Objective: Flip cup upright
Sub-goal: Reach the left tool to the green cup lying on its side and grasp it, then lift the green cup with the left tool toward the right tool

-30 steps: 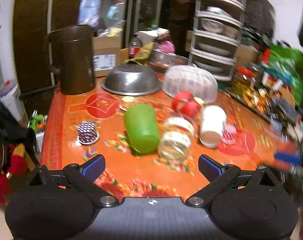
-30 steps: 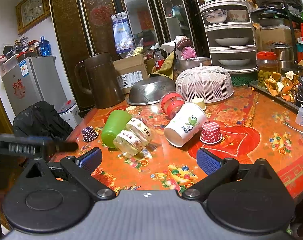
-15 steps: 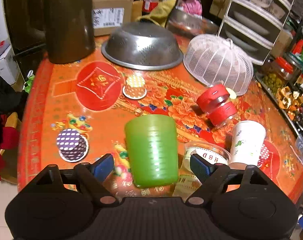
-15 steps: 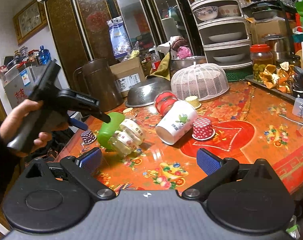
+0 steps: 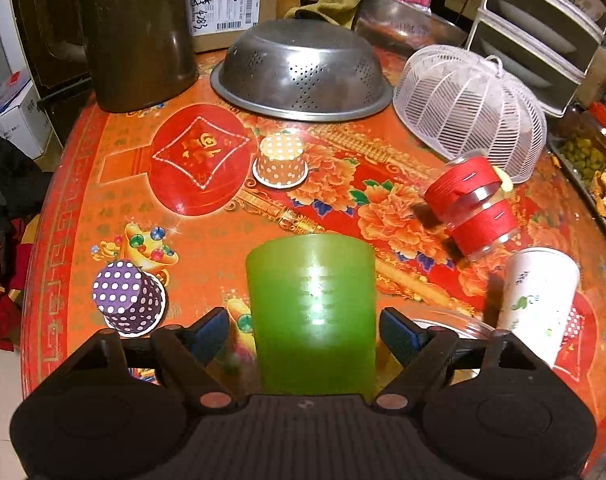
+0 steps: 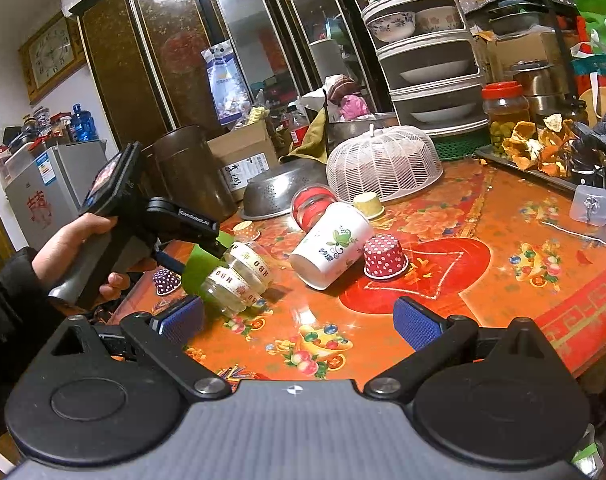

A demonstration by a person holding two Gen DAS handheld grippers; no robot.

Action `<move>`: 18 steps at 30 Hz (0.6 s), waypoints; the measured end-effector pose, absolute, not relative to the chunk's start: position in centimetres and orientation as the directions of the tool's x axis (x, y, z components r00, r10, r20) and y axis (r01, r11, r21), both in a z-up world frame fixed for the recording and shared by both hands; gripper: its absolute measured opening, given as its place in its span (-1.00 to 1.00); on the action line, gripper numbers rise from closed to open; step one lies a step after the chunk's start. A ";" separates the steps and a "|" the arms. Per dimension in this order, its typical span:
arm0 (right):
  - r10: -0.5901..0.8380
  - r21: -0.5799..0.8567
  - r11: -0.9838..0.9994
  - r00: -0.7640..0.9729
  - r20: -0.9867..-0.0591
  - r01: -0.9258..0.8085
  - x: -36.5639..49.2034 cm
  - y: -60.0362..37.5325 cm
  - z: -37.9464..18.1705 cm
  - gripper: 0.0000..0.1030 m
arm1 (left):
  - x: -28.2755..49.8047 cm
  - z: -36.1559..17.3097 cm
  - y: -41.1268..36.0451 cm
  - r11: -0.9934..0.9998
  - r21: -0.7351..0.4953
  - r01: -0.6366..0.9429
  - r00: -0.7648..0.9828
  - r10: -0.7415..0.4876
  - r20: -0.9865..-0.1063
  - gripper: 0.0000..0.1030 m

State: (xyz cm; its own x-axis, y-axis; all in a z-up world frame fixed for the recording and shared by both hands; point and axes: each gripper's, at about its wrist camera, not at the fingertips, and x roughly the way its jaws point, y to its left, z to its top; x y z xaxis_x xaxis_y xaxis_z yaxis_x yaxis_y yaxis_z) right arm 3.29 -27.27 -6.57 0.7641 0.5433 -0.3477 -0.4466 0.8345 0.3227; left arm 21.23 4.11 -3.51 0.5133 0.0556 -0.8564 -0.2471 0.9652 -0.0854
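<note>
The left gripper [image 5: 305,332] is straddling the green cup [image 5: 313,312], its jaws standing apart with a blue pad [image 5: 209,334] on either flank of the cup and a sliver of gap showing on each side; nothing is being squeezed yet. The cup is lying on its side on the tabletop [image 5: 207,224], one end pointing away toward the steel colander [image 5: 301,70]. Which end is the mouth cannot be told from either view. A glass jar [image 6: 239,276] with a lettered band is lying right against the cup on its right, just outside the right-hand pad.

The right gripper [image 6: 299,320] is hanging spread and empty over the near edge of the tabletop, well apart from the cup.

Judgement: the step in hand is the closing grasp. It would be done well by centring the pads on the cup's mid-body, closing gently since thin plastic will flex, and keeping the right-hand pad clear of the jar so the jar is not being pinched or rolled. A lift before rotating would spare the purple dotted cup [image 5: 129,300] to the left. The white paper cup [image 5: 539,300] is lying farther right, out of the way.
</note>
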 end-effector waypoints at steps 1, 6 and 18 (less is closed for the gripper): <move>0.543 0.324 0.834 0.764 -0.347 -0.446 3.2 -27.3 -6.6 0.98 | 21.3 -3.7 4.1 0.965 -0.085 -0.246 0.511 0.055 -0.858 0.54; 0.541 0.327 0.835 0.766 -0.347 -0.442 3.1 -27.5 -6.6 0.98 | 21.3 -4.0 4.0 0.968 -0.055 -0.244 0.509 0.079 -0.857 0.40; 0.556 0.328 0.826 0.754 -0.350 -0.457 2.9 -26.5 -6.5 0.98 | 16.4 0.4 4.4 0.983 -0.044 -0.176 0.607 0.073 -0.792 0.39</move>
